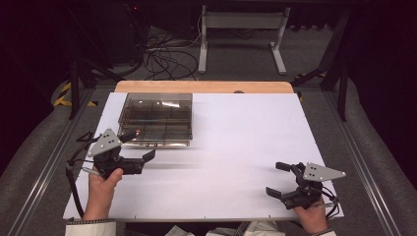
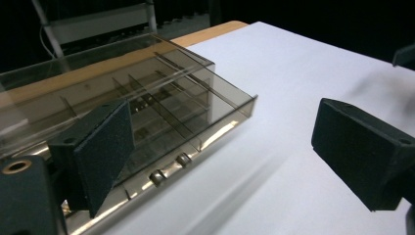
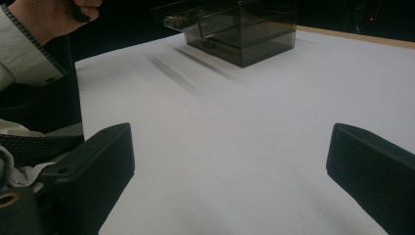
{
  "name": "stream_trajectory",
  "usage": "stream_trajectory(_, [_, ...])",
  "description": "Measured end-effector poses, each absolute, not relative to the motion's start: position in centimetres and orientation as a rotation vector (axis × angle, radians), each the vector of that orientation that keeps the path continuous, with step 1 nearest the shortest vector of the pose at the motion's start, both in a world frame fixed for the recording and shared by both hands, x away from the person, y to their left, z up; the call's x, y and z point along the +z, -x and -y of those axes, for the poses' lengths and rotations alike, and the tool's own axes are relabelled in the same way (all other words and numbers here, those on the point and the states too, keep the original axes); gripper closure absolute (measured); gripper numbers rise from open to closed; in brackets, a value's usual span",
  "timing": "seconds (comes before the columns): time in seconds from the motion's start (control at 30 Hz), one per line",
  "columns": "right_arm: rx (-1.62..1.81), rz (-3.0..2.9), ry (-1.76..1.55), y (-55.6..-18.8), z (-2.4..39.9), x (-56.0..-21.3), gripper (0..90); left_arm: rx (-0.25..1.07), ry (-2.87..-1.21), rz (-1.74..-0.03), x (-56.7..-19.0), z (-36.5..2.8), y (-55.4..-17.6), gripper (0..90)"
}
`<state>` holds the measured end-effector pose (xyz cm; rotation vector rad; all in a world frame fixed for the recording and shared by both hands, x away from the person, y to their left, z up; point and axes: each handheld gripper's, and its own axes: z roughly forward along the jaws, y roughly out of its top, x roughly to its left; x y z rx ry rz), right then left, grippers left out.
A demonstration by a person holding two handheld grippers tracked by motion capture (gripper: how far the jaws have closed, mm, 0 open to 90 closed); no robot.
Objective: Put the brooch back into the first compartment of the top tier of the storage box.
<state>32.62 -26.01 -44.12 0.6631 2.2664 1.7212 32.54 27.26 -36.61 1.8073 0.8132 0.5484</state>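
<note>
White table [image 1: 231, 147] under dim light; a smoky clear compartment box [image 1: 156, 118] sits far left, latches facing the person. Left gripper [image 1: 139, 146], jaws apart, hovers just beside its front edge, seemingly approaching the latches; right gripper [image 1: 281, 179] waits spread, well apart

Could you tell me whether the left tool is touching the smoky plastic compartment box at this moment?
Cannot tell. In the left gripper view one jaw of the left tool overlaps the box, hiding any gap; the high view is equally unclear.
</note>
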Motion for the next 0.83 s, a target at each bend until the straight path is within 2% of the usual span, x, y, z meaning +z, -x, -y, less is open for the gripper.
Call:
stream_trajectory(0.2, [1.721,-2.271,-0.662,-32.6,26.0,-44.1,4.3,0.501,-1.815,-0.764,-38.5,-27.1,-31.7,9.1])
stream_trajectory(0.47, [1.723,-2.273,-0.664,-32.6,25.9,-44.2,4.3,0.53,-1.818,-0.731,-41.7,-26.8,-30.8,9.0])
stream_trajectory(0.63, [1.722,-2.277,-0.662,-32.7,25.9,-44.2,4.3,0.501,-1.813,-0.71,-43.9,-26.5,-30.3,9.0])
stream_trajectory(0.83, [1.72,-2.282,-0.664,-32.7,25.9,-44.3,4.2,0.515,-1.829,-0.71,-44.5,-26.3,-30.0,9.0])
